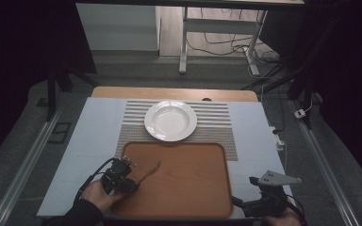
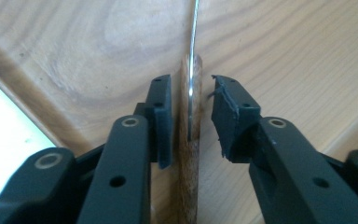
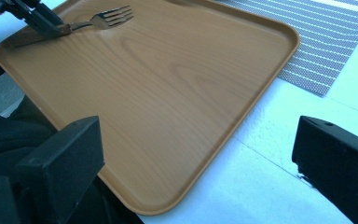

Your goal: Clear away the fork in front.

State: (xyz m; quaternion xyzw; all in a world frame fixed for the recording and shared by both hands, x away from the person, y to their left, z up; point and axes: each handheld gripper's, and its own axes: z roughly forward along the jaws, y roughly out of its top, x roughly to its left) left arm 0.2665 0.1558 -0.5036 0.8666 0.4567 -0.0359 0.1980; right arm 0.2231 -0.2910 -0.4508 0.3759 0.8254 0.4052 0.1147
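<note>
Fork (image 1: pixel 152 170) is the single thing lying in the wooden tray (image 1: pixel 193 188), close to the tray's near-left corner, with its tines toward the tray's middle and its wooden handle toward the person. Beyond the tray, a white plate (image 1: pixel 170 120) sits empty on a striped placemat (image 1: pixel 217 123), which lies on the white-covered desk (image 1: pixel 99 136). The left claw (image 2: pixel 191 100) straddles the fork handle: one pad rests just beside or against the handle on one side, while the other pad stands clear of it with a visible gap, so the jaws are parted and do not clamp it. In the right gripper view the fork lies flat on the tray floor with the left claw's tip over its neck. The right claw (image 3: pixel 196 154) hangs over the near-right edge of the tray and the desk beside it, jaws wide apart with nothing between them. The fork's handle end is cut off at the bottom of the left gripper view, and its tines run out of the top. The room around the desk is too dark to make out.
</note>
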